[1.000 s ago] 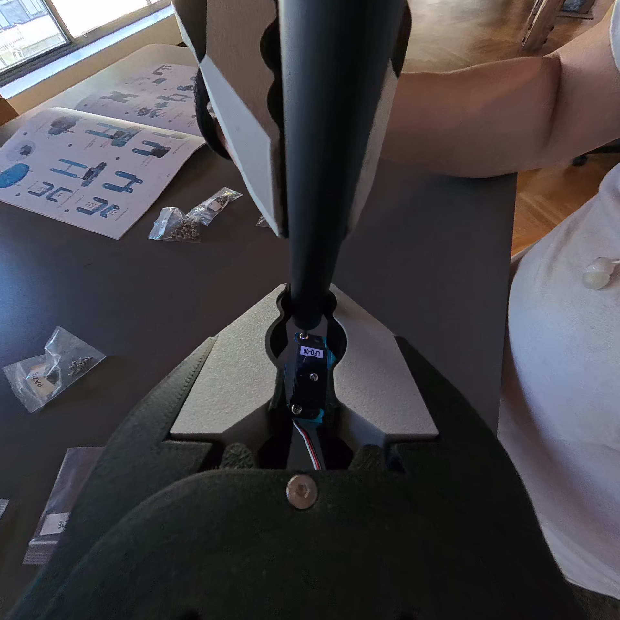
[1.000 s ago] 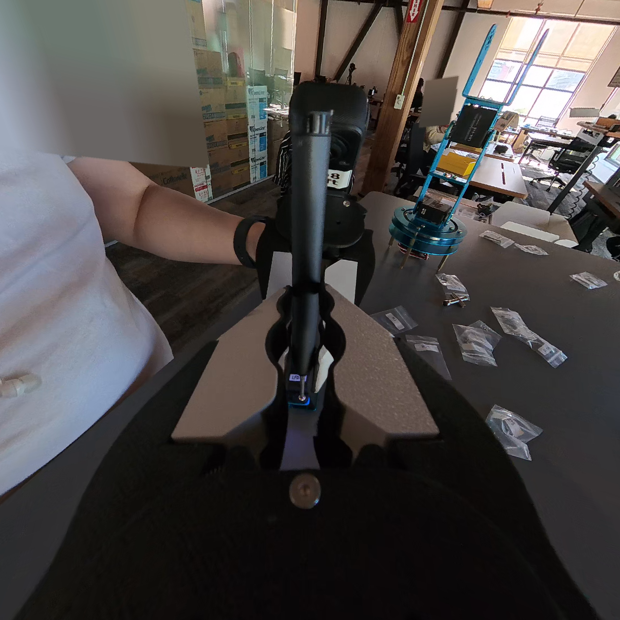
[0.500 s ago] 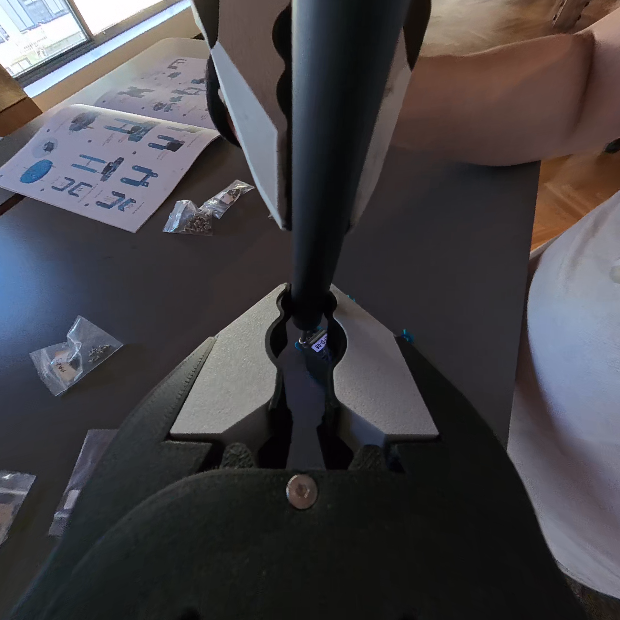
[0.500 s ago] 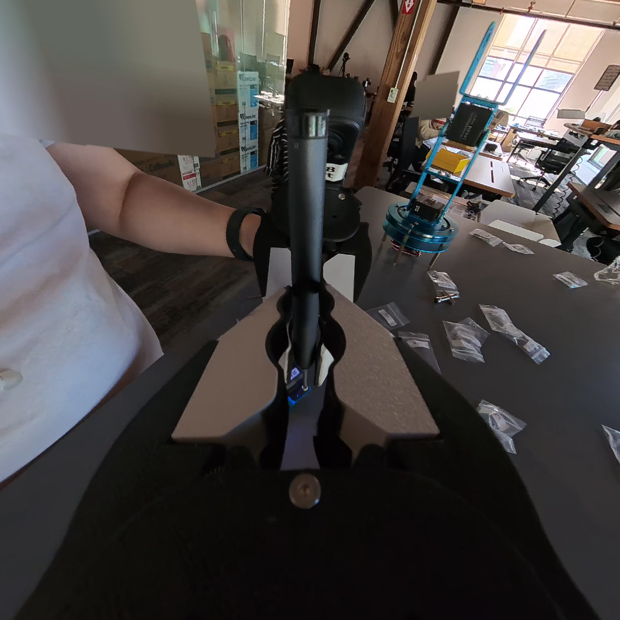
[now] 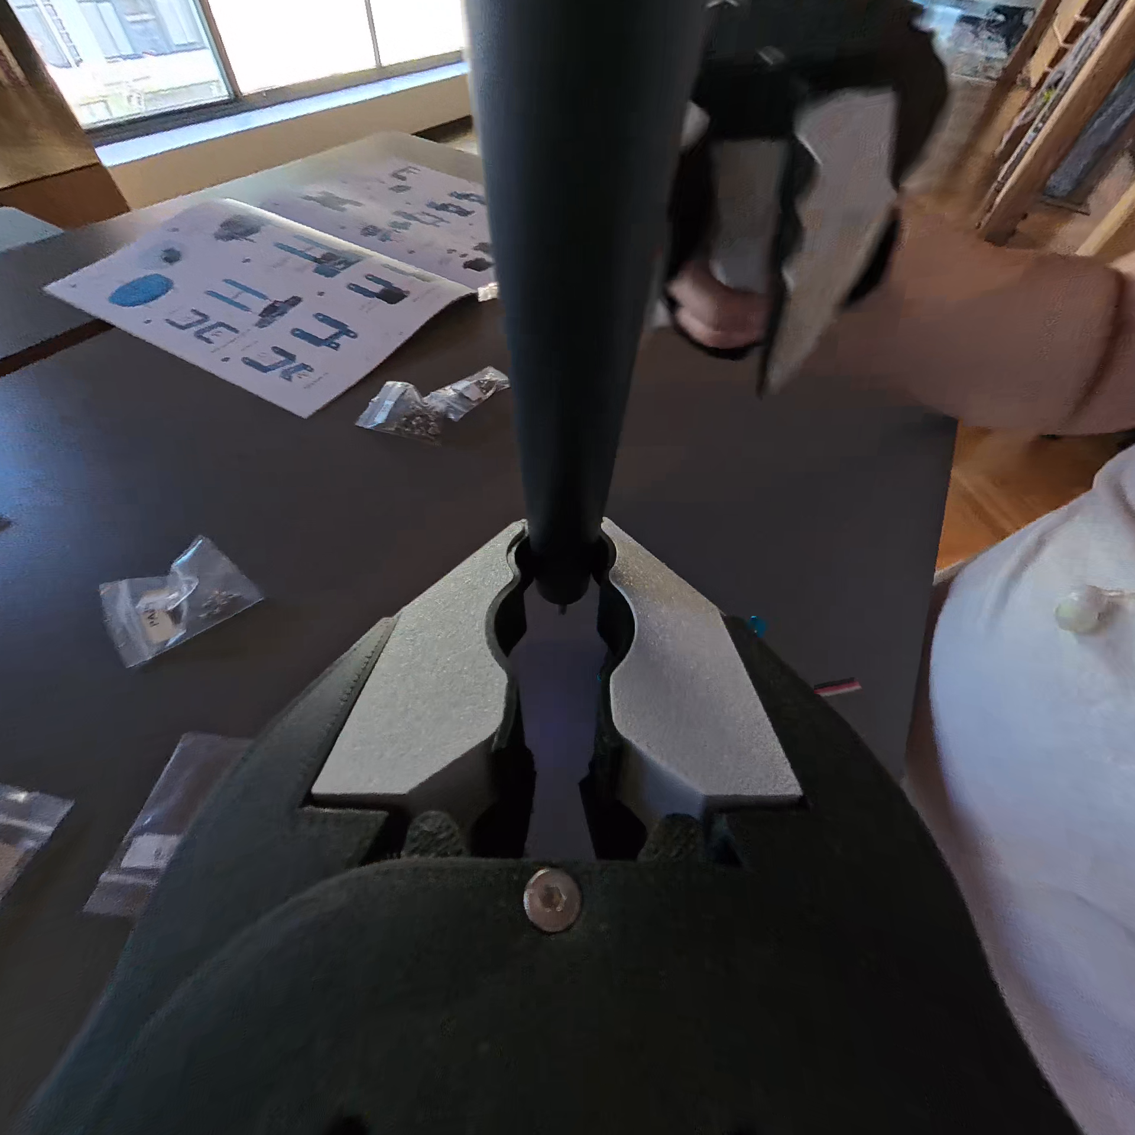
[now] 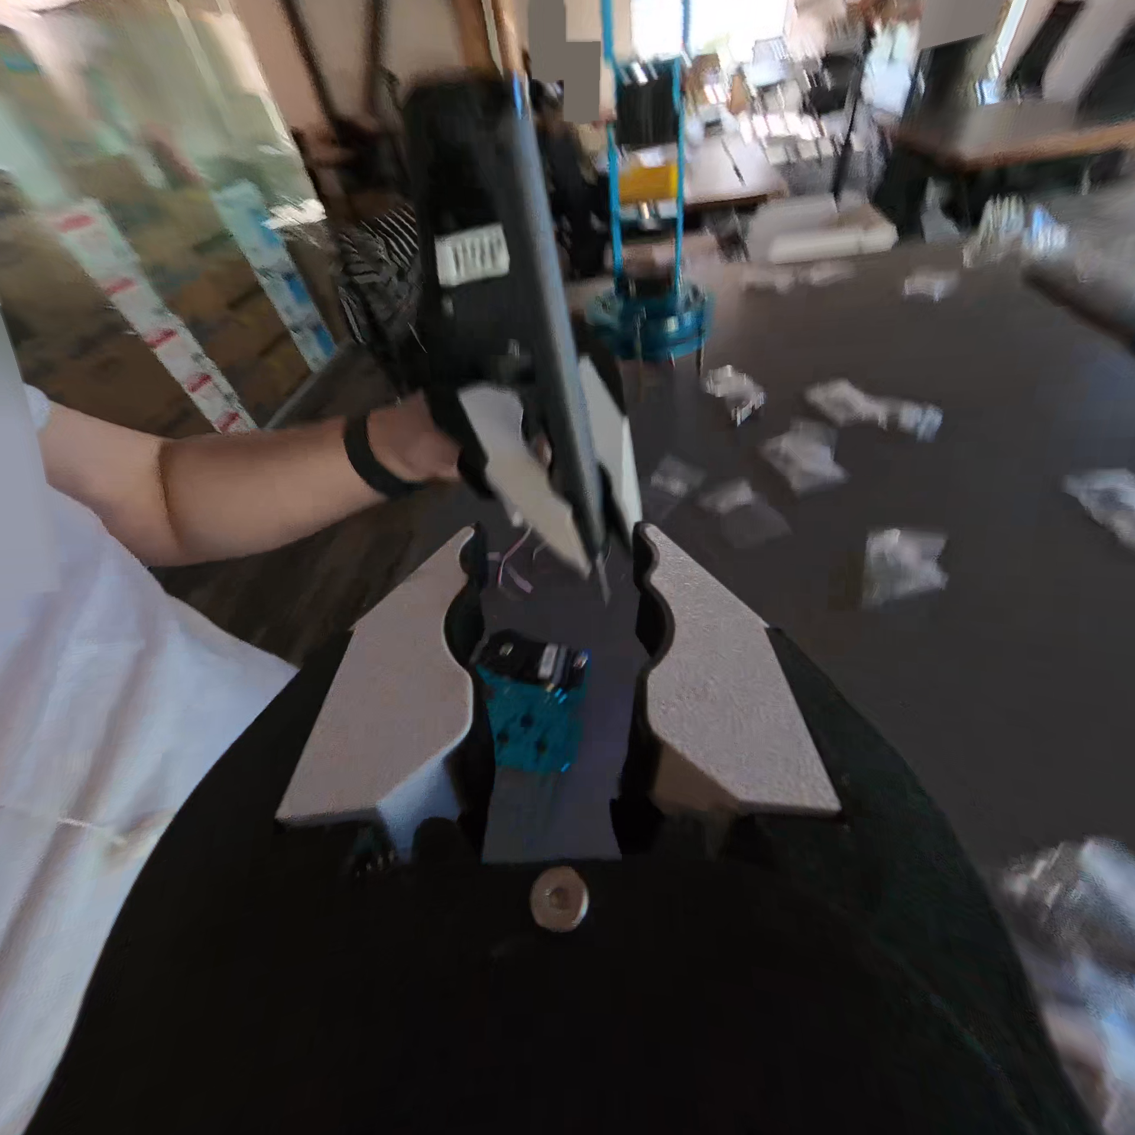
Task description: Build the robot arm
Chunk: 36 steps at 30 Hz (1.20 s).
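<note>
My left gripper (image 5: 564, 543) is shut on a long black screwdriver (image 5: 571, 307), pinching it near its tip, with the handle rising out of the top of the view. In the right wrist view the left gripper (image 6: 599, 528) holds this screwdriver (image 6: 546, 307) tip down, just above the dark table (image 6: 921, 614). My right gripper (image 6: 556, 531) is open. A black servo in a blue bracket (image 6: 531, 694) lies on the table between its fingers, touching neither. The right gripper (image 5: 789, 258) also shows blurred at the upper right of the left wrist view, off to the side of the screwdriver.
An open instruction booklet (image 5: 276, 295) lies at the far left. Small clear bags of screws (image 5: 430, 405) (image 5: 175, 599) (image 6: 798, 454) are scattered about. A blue round base with uprights (image 6: 648, 319) stands at the back. The person's white shirt (image 5: 1013, 768) is close by the table edge (image 5: 946, 491).
My right gripper has opened, let go of the servo and drawn back from the screwdriver. The servo now lies on the table. My left gripper still holds the screwdriver.
</note>
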Each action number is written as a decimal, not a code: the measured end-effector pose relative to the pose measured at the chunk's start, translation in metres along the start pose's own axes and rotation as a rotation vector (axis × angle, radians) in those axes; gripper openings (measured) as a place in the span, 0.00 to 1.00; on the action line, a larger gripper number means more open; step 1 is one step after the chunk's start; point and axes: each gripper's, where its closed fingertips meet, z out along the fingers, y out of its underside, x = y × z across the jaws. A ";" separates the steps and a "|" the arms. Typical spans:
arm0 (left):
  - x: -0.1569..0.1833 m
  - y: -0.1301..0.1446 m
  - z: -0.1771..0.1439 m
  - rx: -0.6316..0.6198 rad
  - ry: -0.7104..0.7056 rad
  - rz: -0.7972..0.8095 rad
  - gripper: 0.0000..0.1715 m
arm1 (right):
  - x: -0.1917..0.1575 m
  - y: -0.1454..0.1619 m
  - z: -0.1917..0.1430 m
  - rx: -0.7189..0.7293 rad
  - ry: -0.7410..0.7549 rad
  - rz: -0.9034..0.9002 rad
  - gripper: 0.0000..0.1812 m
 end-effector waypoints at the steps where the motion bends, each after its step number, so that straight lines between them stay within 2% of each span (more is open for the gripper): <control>1: -0.003 0.002 -0.004 -0.013 -0.010 -0.018 0.10 | -0.006 0.014 0.002 -0.055 0.042 0.045 0.27; 3: -0.011 0.008 -0.012 -0.047 -0.052 -0.035 0.10 | -0.023 0.049 0.011 -0.207 0.101 0.110 0.29; 5: -0.016 0.014 -0.020 -0.064 -0.077 -0.036 0.10 | -0.034 0.075 0.021 -0.326 0.181 0.102 0.30; 7: -0.017 0.019 -0.026 -0.057 -0.071 -0.055 0.10 | -0.033 0.083 0.028 -0.380 0.313 0.036 0.27; 9: -0.018 0.023 -0.031 -0.043 -0.050 -0.074 0.10 | -0.029 0.092 0.032 -0.486 0.410 -0.038 0.29; 10: -0.019 0.025 -0.033 -0.035 -0.038 -0.078 0.10 | -0.026 0.095 0.035 -0.533 0.444 -0.065 0.33; 13: -0.016 0.025 -0.034 -0.001 0.025 -0.071 0.10 | -0.022 0.106 0.047 -0.643 0.459 -0.099 0.32; 15: -0.013 0.025 -0.032 0.017 0.071 -0.063 0.10 | -0.017 0.106 0.046 -0.708 0.458 -0.245 0.26; 17: -0.012 0.028 -0.029 0.018 0.104 -0.058 0.10 | -0.018 0.108 0.041 -0.779 0.391 -0.413 0.26; 21: -0.012 0.035 -0.020 -0.002 0.139 -0.050 0.10 | -0.004 0.112 0.008 -0.924 0.334 -0.740 0.22; 24: -0.009 0.037 -0.017 -0.009 0.169 -0.046 0.10 | 0.006 0.110 -0.021 -0.943 0.366 -0.621 0.22; 27: -0.007 0.038 -0.017 -0.006 0.185 -0.050 0.10 | 0.019 0.105 -0.051 -0.901 0.530 -0.274 0.22; 29: -0.007 0.039 -0.019 -0.004 0.185 -0.052 0.10 | 0.012 0.092 -0.039 -0.686 0.546 -0.037 0.21; 31: -0.010 0.041 -0.020 -0.010 0.175 -0.048 0.10 | 0.000 0.079 -0.017 -0.485 0.487 0.134 0.22; 36: -0.010 0.040 -0.022 -0.014 0.188 -0.044 0.10 | 0.003 0.092 0.007 -0.445 0.521 0.271 0.26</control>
